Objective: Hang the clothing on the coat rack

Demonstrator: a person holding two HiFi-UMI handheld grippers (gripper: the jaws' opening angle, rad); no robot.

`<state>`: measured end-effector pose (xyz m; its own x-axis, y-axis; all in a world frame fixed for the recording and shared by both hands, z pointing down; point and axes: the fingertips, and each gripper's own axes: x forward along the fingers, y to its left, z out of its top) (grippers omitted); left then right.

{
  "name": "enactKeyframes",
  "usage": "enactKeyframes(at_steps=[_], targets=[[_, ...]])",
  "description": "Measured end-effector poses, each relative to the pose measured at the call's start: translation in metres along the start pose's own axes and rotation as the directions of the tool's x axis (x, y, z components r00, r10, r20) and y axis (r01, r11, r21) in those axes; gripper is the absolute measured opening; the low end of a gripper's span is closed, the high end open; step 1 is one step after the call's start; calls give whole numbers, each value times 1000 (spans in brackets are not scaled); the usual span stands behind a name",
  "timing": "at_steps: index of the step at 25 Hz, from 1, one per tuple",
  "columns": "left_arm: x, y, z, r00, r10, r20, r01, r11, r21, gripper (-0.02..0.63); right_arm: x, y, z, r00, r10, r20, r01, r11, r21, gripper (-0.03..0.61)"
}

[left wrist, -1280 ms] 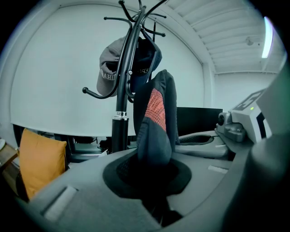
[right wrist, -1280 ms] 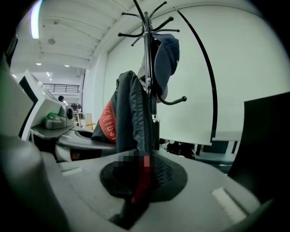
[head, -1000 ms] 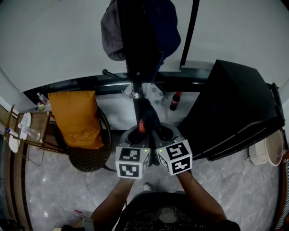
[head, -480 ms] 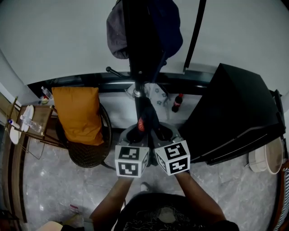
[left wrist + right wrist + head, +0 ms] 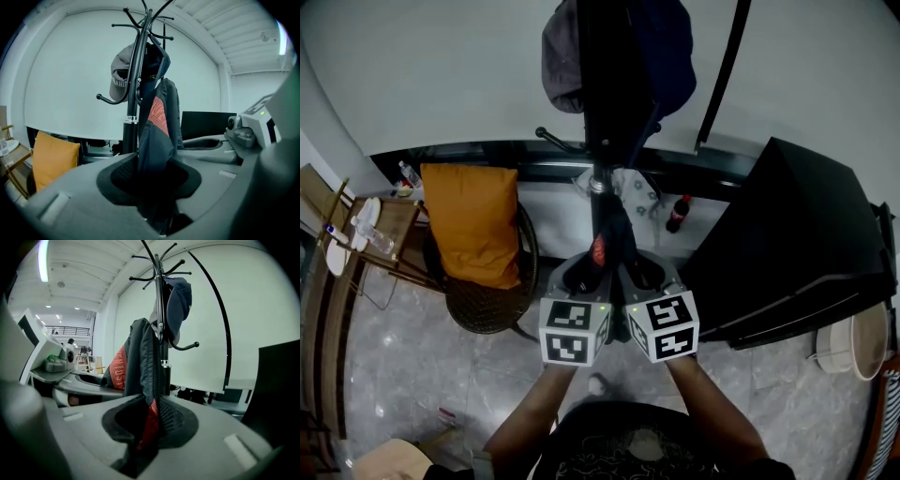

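Jacket [image 5: 157, 136] on coat rack [image 5: 130, 140], left tool [image 5: 594, 262] (jaws just opened) around it, right tool [image 5: 632, 264] clamping it.

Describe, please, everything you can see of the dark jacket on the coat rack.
The jacket is dark, thin and smooth-looking, with a red patterned lining showing. It hangs from the coat rack, draped against its pole. Its lower part runs between both grippers: the jaws of the left gripper have just been opening around it, while the right gripper pinches it.
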<state>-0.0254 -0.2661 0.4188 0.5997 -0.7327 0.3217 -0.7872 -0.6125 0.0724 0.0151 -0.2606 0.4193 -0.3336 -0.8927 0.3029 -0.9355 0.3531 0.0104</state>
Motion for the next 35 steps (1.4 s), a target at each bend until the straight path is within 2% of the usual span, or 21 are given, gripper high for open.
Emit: enactKeyframes(at_steps=[19, 35], targets=[[-27, -16, -1, 997, 74, 18, -74, 997, -17, 124, -29, 5, 1, 998, 54, 25, -54, 999, -7, 78], [-48, -41, -7, 990, 140, 2, -140, 990, -28, 123, -61, 14, -2, 986, 163, 22, -163, 987, -17, 78]])
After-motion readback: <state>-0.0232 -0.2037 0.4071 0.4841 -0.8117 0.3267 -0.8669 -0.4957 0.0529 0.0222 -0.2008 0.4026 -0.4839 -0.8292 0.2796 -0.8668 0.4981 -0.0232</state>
